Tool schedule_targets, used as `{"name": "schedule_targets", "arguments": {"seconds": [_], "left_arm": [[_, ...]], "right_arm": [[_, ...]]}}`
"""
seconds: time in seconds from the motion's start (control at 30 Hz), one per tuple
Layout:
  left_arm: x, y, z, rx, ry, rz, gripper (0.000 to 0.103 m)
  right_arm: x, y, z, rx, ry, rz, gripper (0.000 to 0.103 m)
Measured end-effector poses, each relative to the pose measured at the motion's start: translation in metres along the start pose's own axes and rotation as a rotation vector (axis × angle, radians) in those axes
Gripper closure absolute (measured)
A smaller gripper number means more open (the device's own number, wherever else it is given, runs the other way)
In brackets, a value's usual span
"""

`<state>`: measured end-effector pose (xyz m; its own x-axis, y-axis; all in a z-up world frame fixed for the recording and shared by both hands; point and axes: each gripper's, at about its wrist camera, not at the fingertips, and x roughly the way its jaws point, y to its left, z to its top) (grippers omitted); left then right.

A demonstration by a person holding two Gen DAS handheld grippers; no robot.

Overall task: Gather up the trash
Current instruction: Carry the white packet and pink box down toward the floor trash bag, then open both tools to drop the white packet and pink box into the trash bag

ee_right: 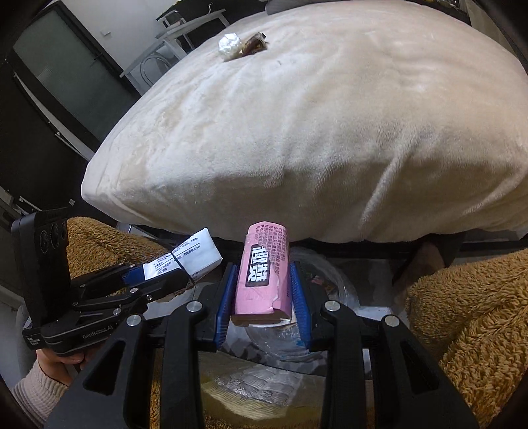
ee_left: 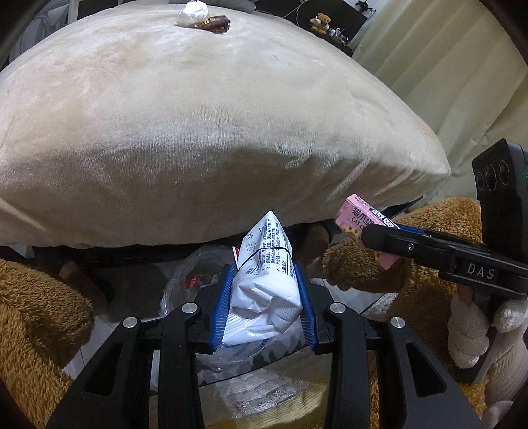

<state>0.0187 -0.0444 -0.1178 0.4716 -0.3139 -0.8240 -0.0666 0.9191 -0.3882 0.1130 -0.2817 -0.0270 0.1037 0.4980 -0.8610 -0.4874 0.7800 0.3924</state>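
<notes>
Both grippers loaded, hanging over the bin bag.

Left gripper [ee_left: 264,303]: blue pads clamped on a crumpled white printed plastic wrapper [ee_left: 264,280], its top end sticking up past the tips. Right gripper [ee_right: 262,297]: pads clamped on a pink printed snack carton [ee_right: 264,274], upright between them. Below both: clear plastic trash bag [ee_right: 336,283] with some scraps inside, flanked by brown fuzzy fabric [ee_right: 468,297]. Beyond: cream plush-covered bed [ee_left: 198,132]; near its far end a white crumpled wad [ee_left: 192,14] touching a brown wrapper [ee_left: 214,23].
</notes>
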Motion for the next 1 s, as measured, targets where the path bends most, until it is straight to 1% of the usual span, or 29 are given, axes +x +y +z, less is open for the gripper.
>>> {"name": "schedule_targets", "arguments": {"seconds": [0.17, 0.27, 0.4, 0.47, 0.53, 0.6, 0.67, 0.77, 0.87, 0.9, 0.93, 0.97, 1.0], "left_arm": [[0.019, -0.006, -0.003, 0.025, 0.08, 0.028, 0.067], [0.035, -0.004, -0.006, 0.024, 0.148, 0.059, 0.067], [0.052, 0.002, -0.007, -0.006, 0.217, 0.064, 0.067], [0.06, 0.007, -0.008, -0.029, 0.253, 0.055, 0.067], [0.068, 0.012, -0.009, -0.04, 0.284, 0.072, 0.067], [0.076, 0.014, -0.009, -0.062, 0.315, 0.064, 0.067], [0.082, 0.016, -0.009, -0.069, 0.34, 0.077, 0.067], [0.09, 0.016, -0.01, -0.073, 0.376, 0.095, 0.067], [0.095, 0.017, -0.012, -0.077, 0.405, 0.104, 0.066], [0.096, 0.017, -0.013, -0.074, 0.416, 0.105, 0.065], [0.096, 0.018, -0.014, -0.07, 0.418, 0.12, 0.056], [0.094, 0.018, -0.014, -0.063, 0.41, 0.142, 0.05], [0.091, 0.017, -0.015, -0.057, 0.401, 0.149, 0.045]], "right_arm": [[0.029, -0.01, 0.005, 0.057, 0.102, 0.016, 0.069], [0.043, -0.016, 0.005, 0.1, 0.156, 0.006, 0.069], [0.054, -0.021, 0.006, 0.135, 0.199, 0.007, 0.069], [0.06, -0.023, 0.006, 0.152, 0.224, 0.0, 0.069], [0.068, -0.025, 0.006, 0.169, 0.251, 0.001, 0.069], [0.076, -0.028, 0.005, 0.185, 0.276, -0.004, 0.069], [0.083, -0.029, 0.005, 0.199, 0.299, -0.014, 0.069], [0.088, -0.027, 0.006, 0.198, 0.313, -0.033, 0.069], [0.09, -0.027, 0.007, 0.198, 0.322, -0.029, 0.068], [0.09, -0.027, 0.007, 0.198, 0.324, -0.026, 0.067], [0.088, -0.028, 0.006, 0.202, 0.317, -0.03, 0.058], [0.087, -0.029, 0.007, 0.207, 0.304, -0.034, 0.05], [0.084, -0.029, 0.007, 0.213, 0.294, -0.031, 0.049]]}}
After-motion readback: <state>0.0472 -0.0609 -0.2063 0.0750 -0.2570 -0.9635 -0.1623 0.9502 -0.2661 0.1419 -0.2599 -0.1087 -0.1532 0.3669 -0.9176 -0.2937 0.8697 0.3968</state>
